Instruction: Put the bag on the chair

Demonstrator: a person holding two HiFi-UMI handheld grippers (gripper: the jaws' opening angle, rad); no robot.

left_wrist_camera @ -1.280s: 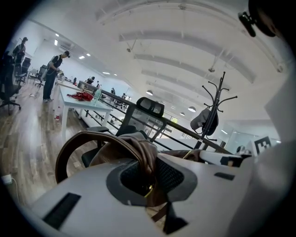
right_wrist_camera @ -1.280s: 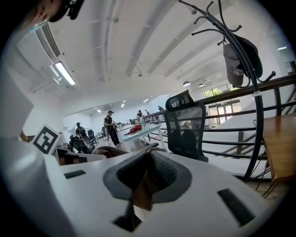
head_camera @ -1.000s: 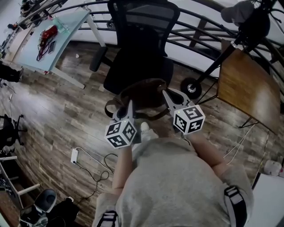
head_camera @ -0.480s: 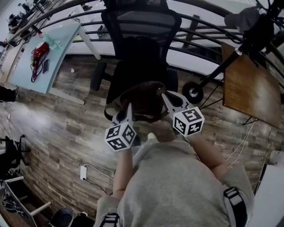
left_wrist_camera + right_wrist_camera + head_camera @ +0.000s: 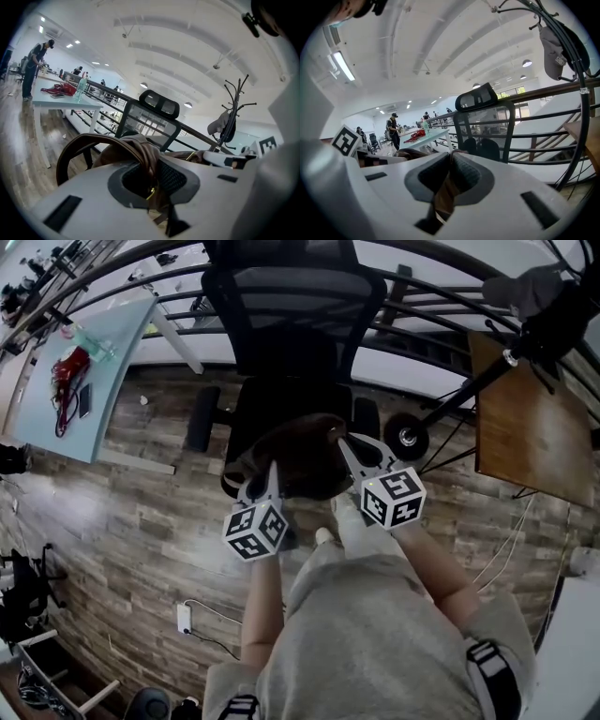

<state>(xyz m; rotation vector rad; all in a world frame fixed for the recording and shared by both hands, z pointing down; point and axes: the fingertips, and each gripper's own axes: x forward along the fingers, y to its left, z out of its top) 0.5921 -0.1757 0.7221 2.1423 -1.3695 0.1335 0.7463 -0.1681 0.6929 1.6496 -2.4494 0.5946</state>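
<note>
A brown leather bag (image 5: 298, 456) hangs between my two grippers, just above the front of the black office chair's seat (image 5: 255, 411). The chair's mesh back (image 5: 292, 310) stands beyond it. My left gripper (image 5: 273, 470) is shut on the bag's left edge; in the left gripper view the bag's leather (image 5: 140, 154) is pinched between the pads, with a handle loop (image 5: 70, 154) arching to the left. My right gripper (image 5: 343, 443) is shut on the bag's right edge, and brown leather (image 5: 446, 190) shows between its pads. The chair's headrest (image 5: 482, 97) rises ahead.
A dark railing (image 5: 431, 320) runs behind the chair. A wooden table (image 5: 530, 423) stands at the right, a coat stand (image 5: 525, 324) next to it. A light blue table (image 5: 70, 381) with red things lies at the left. A power strip (image 5: 184, 617) and cables lie on the wood floor.
Both grippers have carried the bag forward toward the chair. The bag now hangs over the front of the seat instead of over the floor before it.
</note>
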